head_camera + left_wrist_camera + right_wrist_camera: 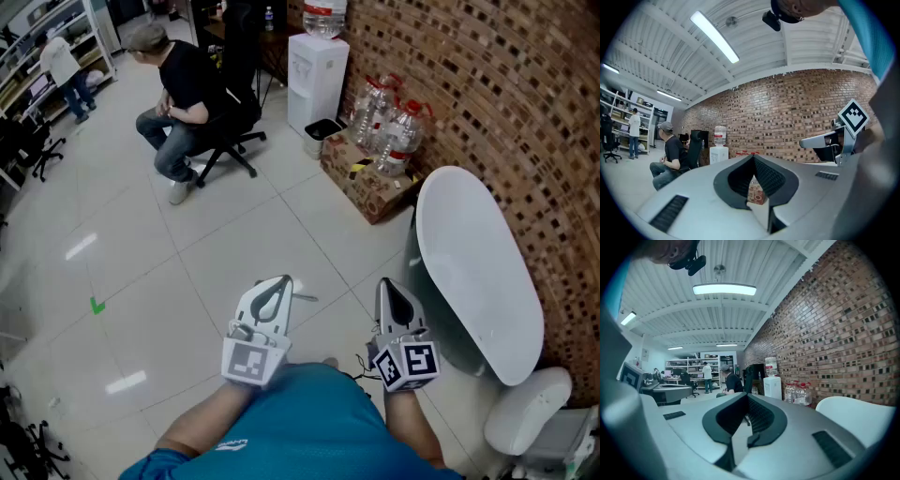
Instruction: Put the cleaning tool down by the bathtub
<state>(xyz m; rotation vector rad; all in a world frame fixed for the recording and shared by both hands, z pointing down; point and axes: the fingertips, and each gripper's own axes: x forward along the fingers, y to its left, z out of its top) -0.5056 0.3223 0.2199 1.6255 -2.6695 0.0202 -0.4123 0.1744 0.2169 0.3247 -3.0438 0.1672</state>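
Observation:
The white bathtub (478, 272) stands along the brick wall at the right, and its rim (860, 416) also shows in the right gripper view. Both grippers hover over the tiled floor close to the person's body. My left gripper (284, 279) (753, 158) is shut, tips together, with nothing between them. My right gripper (385, 283) (747, 395), just left of the tub's near end, is also shut and holds nothing. No cleaning tool shows in any view.
A cardboard box (366, 183) with large water bottles (389, 131) sits beyond the tub. A water dispenser (317, 80) stands behind it. A person sits on a black office chair (225, 131) at the far left. A white rounded fixture (530, 408) lies at the bottom right.

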